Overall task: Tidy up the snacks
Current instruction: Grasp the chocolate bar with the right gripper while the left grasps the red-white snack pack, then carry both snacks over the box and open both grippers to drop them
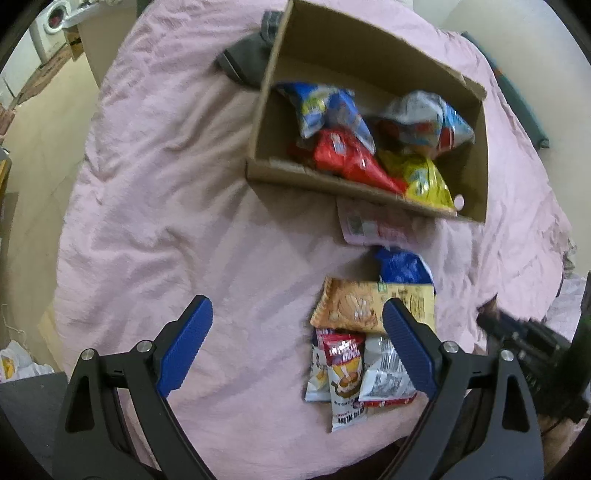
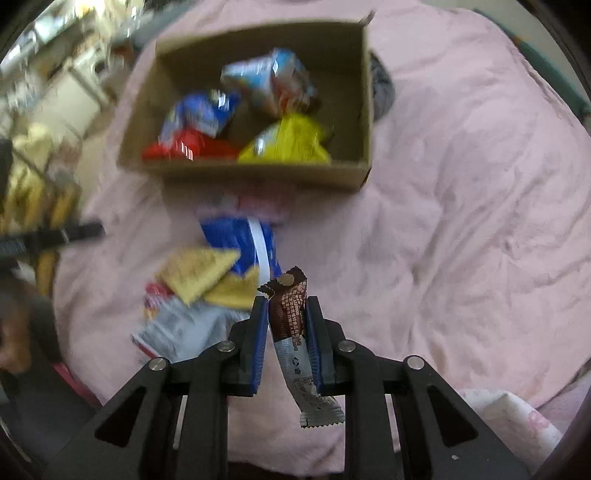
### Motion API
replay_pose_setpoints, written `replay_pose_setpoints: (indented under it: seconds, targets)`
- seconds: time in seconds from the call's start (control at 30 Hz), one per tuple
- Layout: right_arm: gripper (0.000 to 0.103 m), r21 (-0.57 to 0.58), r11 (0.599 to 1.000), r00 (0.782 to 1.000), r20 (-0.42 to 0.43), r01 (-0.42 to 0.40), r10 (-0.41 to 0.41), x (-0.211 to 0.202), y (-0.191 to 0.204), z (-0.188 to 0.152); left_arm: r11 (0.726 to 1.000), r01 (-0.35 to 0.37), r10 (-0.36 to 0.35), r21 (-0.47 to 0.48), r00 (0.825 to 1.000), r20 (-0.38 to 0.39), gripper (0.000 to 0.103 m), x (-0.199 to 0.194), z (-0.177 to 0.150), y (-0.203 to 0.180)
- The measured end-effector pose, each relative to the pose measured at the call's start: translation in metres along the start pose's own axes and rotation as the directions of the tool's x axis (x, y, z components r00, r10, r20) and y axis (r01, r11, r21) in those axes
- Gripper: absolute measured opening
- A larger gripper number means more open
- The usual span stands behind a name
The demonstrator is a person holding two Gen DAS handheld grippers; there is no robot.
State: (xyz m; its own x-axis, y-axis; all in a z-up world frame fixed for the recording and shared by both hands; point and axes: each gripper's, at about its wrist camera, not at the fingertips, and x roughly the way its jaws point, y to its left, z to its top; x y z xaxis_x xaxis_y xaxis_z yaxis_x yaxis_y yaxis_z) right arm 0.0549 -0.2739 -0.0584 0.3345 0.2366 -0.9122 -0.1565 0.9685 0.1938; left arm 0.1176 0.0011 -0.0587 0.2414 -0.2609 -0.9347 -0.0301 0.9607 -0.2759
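Observation:
A cardboard box [image 1: 476,184] [image 2: 255,173] sits on the pink bedspread and holds several snack bags: blue [image 1: 325,107], red [image 1: 351,158], yellow [image 1: 428,181] and silver-blue [image 1: 424,118]. A pile of loose snacks lies in front of it: a tan cracker pack [image 1: 351,306], a red-and-white sachet [image 1: 343,373], a blue bag [image 1: 402,267] [image 2: 236,240]. My left gripper [image 1: 297,321] is open above the bedspread, its right finger over the pile. My right gripper [image 2: 286,306] is shut on a brown-and-silver snack bar [image 2: 291,321], held upright above the bed.
The pink bedspread [image 1: 166,221] [image 2: 461,221] covers the whole work area. A dark grey cloth [image 1: 247,59] lies behind the box's far left corner. Floor and a washing machine [image 1: 51,26] show beyond the bed's left edge.

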Motion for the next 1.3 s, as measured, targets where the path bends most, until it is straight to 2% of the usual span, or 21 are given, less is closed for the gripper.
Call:
replay_pose_setpoints:
  seconds: [0.1, 0.17, 0.27, 0.5, 0.63, 0.73, 0.8, 0.83, 0.87, 0.9, 1.03, 1.3]
  targets:
    - [0.021, 0.041, 0.998, 0.997, 0.053, -0.054, 0.051, -0.004, -0.003, -0.001, 0.999, 0.043, -0.042, 0.012, 0.995, -0.095, 0.07, 0.017, -0.011, -0.003]
    - [0.021, 0.064, 0.995, 0.995, 0.075, -0.071, 0.066, -0.005, -0.007, 0.001, 0.999, 0.046, -0.043, 0.025, 0.99, -0.138, 0.056, 0.027, -0.019, -0.006]
    - [0.021, 0.065, 0.992, 0.988, 0.113, -0.11, 0.102, -0.007, -0.005, 0.01, 0.998, 0.042, -0.032, 0.054, 0.984, -0.173, 0.046, 0.039, -0.028, -0.013]
    - [0.021, 0.081, 0.987, 0.984, 0.123, -0.138, 0.128, -0.001, -0.011, 0.013, 0.992, 0.033, -0.007, 0.123, 0.979, -0.202, 0.042, 0.055, -0.04, -0.036]
    - [0.021, 0.083, 0.987, 0.984, 0.125, -0.14, 0.129, -0.001, -0.011, 0.012, 0.984, 0.045, -0.002, 0.175, 0.971, -0.239, 0.042, 0.069, -0.048, -0.054]
    - [0.021, 0.079, 0.988, 0.985, 0.123, -0.133, 0.123, -0.001, -0.01, 0.011, 0.967, 0.01, 0.047, 0.256, 0.975, -0.216, 0.042, 0.073, -0.058, -0.07]
    - [0.021, 0.075, 0.989, 0.985, 0.122, -0.128, 0.119, -0.001, -0.009, 0.011, 0.964, -0.006, 0.067, 0.267, 0.974, -0.217, 0.042, 0.076, -0.061, -0.071]
    - [0.021, 0.073, 0.989, 0.986, 0.122, -0.127, 0.117, -0.001, -0.009, 0.011, 0.965, -0.01, 0.07, 0.263, 0.973, -0.22, 0.04, 0.077, -0.062, -0.07]
    - [0.021, 0.072, 0.989, 0.986, 0.121, -0.126, 0.117, 0.0, -0.008, 0.011, 0.965, -0.015, 0.075, 0.263, 0.973, -0.22, 0.031, 0.078, -0.062, -0.068]
    - [0.021, 0.071, 0.99, 0.986, 0.119, -0.126, 0.117, 0.0, -0.008, 0.011, 0.965, -0.023, 0.082, 0.263, 0.972, -0.218, 0.028, 0.077, -0.061, -0.067]
    - [0.021, 0.068, 0.99, 0.987, 0.115, -0.122, 0.114, 0.002, -0.006, 0.012, 0.972, 0.003, 0.047, 0.235, 0.978, -0.205, 0.018, 0.063, -0.06, -0.057]
    - [0.021, 0.058, 0.989, 0.984, 0.125, -0.137, 0.129, -0.001, -0.003, 0.012, 0.979, 0.077, -0.054, 0.188, 0.99, -0.127, 0.016, 0.013, -0.065, -0.045]
